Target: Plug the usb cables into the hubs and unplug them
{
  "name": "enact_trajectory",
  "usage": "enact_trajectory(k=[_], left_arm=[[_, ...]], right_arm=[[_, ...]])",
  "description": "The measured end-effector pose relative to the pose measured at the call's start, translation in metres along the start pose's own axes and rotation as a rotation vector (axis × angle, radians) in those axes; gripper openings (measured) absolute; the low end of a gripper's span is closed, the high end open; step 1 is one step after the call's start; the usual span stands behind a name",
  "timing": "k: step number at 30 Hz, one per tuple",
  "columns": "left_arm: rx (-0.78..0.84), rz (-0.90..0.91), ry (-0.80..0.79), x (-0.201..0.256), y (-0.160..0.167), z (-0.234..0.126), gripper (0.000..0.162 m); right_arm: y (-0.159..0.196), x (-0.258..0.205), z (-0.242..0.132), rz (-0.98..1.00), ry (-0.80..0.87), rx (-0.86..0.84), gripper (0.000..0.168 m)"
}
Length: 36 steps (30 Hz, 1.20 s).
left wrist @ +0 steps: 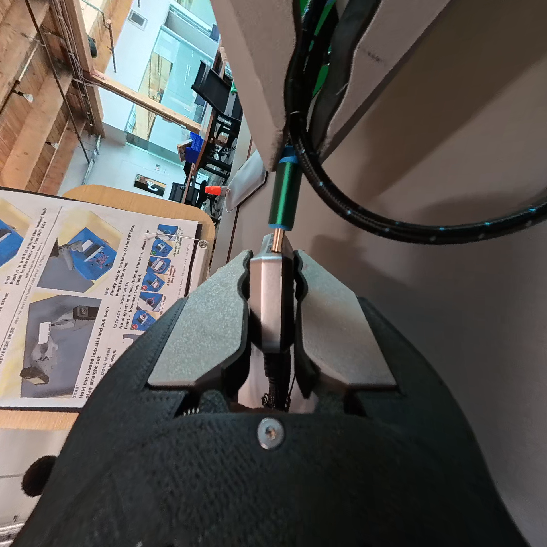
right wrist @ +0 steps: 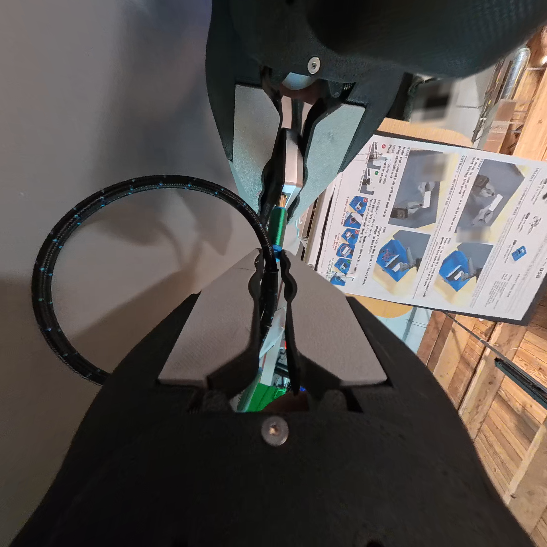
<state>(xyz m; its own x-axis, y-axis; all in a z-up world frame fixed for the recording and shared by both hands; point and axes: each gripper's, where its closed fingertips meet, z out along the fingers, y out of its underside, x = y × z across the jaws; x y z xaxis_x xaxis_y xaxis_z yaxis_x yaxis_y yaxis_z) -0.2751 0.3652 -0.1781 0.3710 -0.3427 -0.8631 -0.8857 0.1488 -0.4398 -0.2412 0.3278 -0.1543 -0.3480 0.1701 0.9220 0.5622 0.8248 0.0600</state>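
Observation:
My left gripper point(left wrist: 273, 257) is shut on a silver-grey hub point(left wrist: 266, 299), whose end sticks out past the fingertips. A green metal plug point(left wrist: 284, 195) with a copper-coloured tip point(left wrist: 278, 241) meets a port on that end; how deep it sits I cannot tell. My right gripper point(right wrist: 270, 257) is shut on the blue collar and black braided cable point(right wrist: 59, 236) at the back of the green plug point(right wrist: 276, 226). The cable loops out to the left. The hub point(right wrist: 291, 159) shows opposite, between the left gripper's fingers point(right wrist: 254, 142). The right gripper's pale fingers point(left wrist: 251, 74) fill the top of the left wrist view.
A printed instruction sheet on a dark board point(left wrist: 103, 281) lies on a light wooden table; it also shows in the right wrist view point(right wrist: 429, 225). A plain grey surface point(left wrist: 444, 296) lies behind the grippers. Wooden planks point(right wrist: 488, 414), blue bins point(left wrist: 194, 148) and an orange-red object point(left wrist: 213, 191) are farther off.

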Motion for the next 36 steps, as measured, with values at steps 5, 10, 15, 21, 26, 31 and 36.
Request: enact_trajectory(k=[5, 10, 15, 21, 26, 31, 36], left_arm=[[0.016, 0.026, 0.039, 0.008, -0.001, 0.000, 0.025], [0.021, 0.038, 0.035, 0.008, -0.004, 0.000, 0.026], [0.001, 0.042, 0.031, 0.008, -0.001, 0.001, 0.026], [-0.076, -0.014, 0.033, 0.007, 0.007, 0.006, 0.025], [-0.109, -0.112, 0.076, 0.010, 0.008, 0.007, 0.025], [-0.073, -0.109, 0.087, 0.011, 0.006, 0.004, 0.025], [-0.057, -0.054, 0.036, 0.006, 0.001, 0.004, 0.025]], right_arm=[[-0.001, -0.006, -0.001, -0.079, -0.014, 0.019, 0.008], [0.002, -0.004, -0.001, -0.074, -0.033, 0.019, 0.007], [0.004, -0.003, 0.002, -0.088, -0.032, -0.016, 0.008], [0.007, -0.004, 0.005, -0.119, 0.002, -0.140, 0.007], [0.007, 0.001, 0.002, -0.137, 0.026, -0.208, 0.007], [0.006, -0.003, 0.004, -0.096, -0.033, -0.173, 0.007], [0.004, -0.008, 0.002, 0.057, -0.115, -0.084, 0.008]])
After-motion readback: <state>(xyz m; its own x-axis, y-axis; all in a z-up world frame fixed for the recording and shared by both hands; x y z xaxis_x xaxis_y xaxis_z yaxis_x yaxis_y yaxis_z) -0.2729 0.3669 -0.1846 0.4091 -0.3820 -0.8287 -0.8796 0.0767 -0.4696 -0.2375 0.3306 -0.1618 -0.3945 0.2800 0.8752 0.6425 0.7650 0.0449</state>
